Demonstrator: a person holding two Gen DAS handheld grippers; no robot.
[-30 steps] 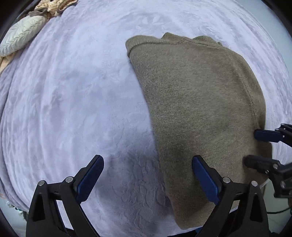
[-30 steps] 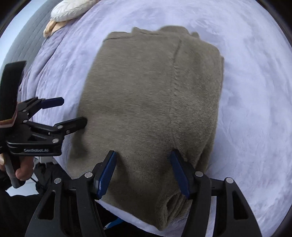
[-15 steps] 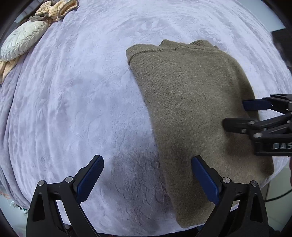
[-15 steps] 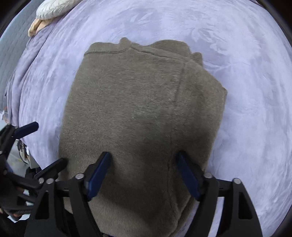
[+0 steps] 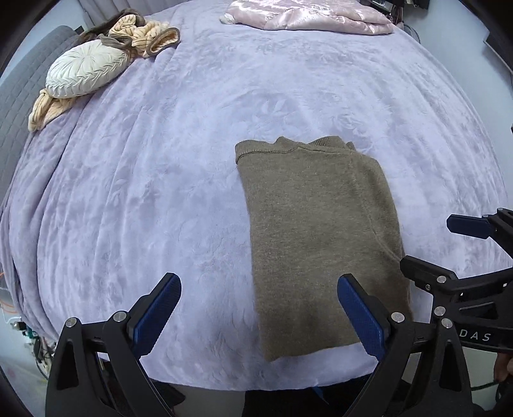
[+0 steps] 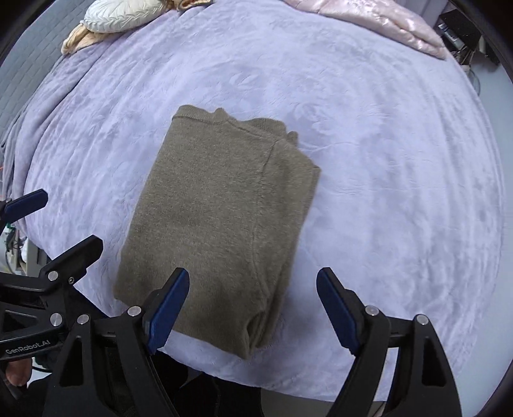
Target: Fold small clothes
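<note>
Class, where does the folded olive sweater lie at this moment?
The olive sweater lies folded on the lavender blanket near its front edge, between the open left gripper and right gripper.

We take the folded sweater [image 5: 320,237] as our landmark; it lies on the blanket [image 5: 160,192], close to the near edge. Far behind it to the left, a round cushion [image 5: 86,69] rests against a knotted pillow [image 5: 141,32]. Far behind it to the right lies a quilt [image 5: 307,16]. Both grippers flank its near end: left gripper [image 5: 259,311], right gripper [image 6: 253,308].
</note>
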